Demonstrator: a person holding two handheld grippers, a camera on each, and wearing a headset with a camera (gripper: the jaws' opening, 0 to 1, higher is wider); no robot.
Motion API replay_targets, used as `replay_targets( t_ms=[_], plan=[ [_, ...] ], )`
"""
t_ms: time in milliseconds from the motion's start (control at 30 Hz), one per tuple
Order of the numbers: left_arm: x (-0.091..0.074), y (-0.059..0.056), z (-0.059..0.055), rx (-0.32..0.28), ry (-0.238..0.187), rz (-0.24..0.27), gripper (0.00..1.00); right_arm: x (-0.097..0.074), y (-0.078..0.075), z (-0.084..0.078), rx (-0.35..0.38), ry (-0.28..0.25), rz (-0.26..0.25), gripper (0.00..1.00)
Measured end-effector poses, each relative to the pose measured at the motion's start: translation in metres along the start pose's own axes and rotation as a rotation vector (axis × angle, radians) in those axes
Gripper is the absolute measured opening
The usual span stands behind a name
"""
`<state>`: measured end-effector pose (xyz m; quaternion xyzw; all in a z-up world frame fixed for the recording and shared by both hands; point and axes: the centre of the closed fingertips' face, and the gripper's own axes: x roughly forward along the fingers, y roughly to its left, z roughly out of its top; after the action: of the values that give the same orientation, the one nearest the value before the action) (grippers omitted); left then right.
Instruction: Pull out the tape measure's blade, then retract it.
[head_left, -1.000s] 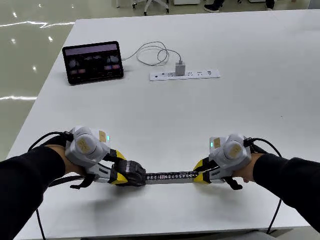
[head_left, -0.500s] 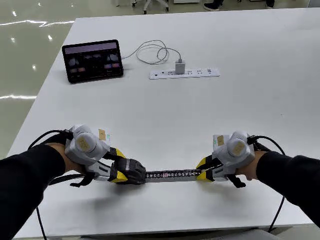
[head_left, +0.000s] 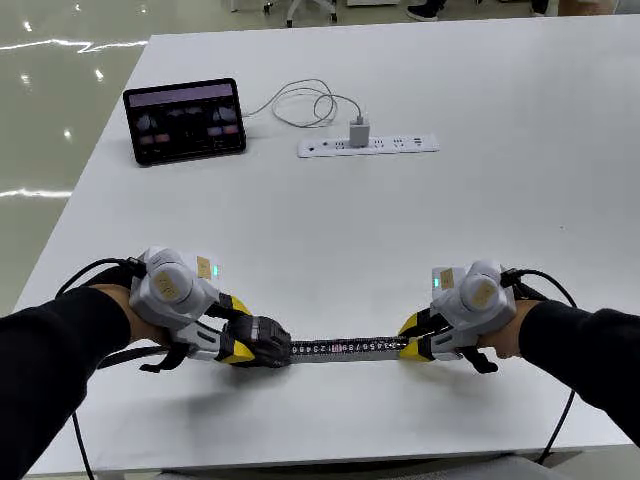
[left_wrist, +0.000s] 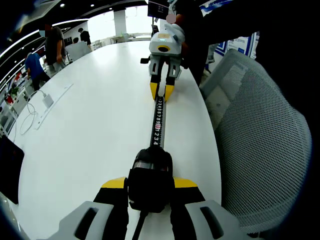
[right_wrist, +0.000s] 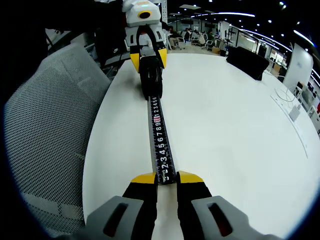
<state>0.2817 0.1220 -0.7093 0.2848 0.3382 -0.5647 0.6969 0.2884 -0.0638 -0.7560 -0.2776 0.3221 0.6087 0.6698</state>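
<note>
Since a second earlier, the right gripper (head_left: 410, 338) had drawn farther right, baring more blade (head_left: 345, 348) along the table (head_left: 400, 230). Its jaws pinched the blade's tip; the left gripper (head_left: 238, 347) clamped the tape measure (head_left: 265, 342) near the table's front edge. A slipping pinch would likely let the blade whip back; overpulling could tug the tape measure loose.

My left gripper (left_wrist: 150, 183): jaws clamped on the black tape measure case (left_wrist: 151, 165). Numbered blade (left_wrist: 157, 120) lies out along the table (left_wrist: 90, 125) edge, right gripper (left_wrist: 162, 92) pinching its tip. Mesh chair (left_wrist: 260, 140) just past that edge.
</note>
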Motion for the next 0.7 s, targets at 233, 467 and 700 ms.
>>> replay_targets(
  t_ms=[233,467,700],
  plan=[
    [0.0,0.001,0.0,-0.002,-0.001,0.002,0.28,-0.004,-0.001,-0.004,0.006,0.004,-0.005,0.09],
    [0.001,0.001,-0.001,-0.003,-0.001,0.002,0.28,-0.008,-0.003,-0.009,0.012,0.006,-0.008,0.09],
    [0.001,0.001,0.0,-0.003,-0.001,0.004,0.28,-0.012,-0.005,-0.015,0.023,0.011,-0.013,0.09]
  ],
)
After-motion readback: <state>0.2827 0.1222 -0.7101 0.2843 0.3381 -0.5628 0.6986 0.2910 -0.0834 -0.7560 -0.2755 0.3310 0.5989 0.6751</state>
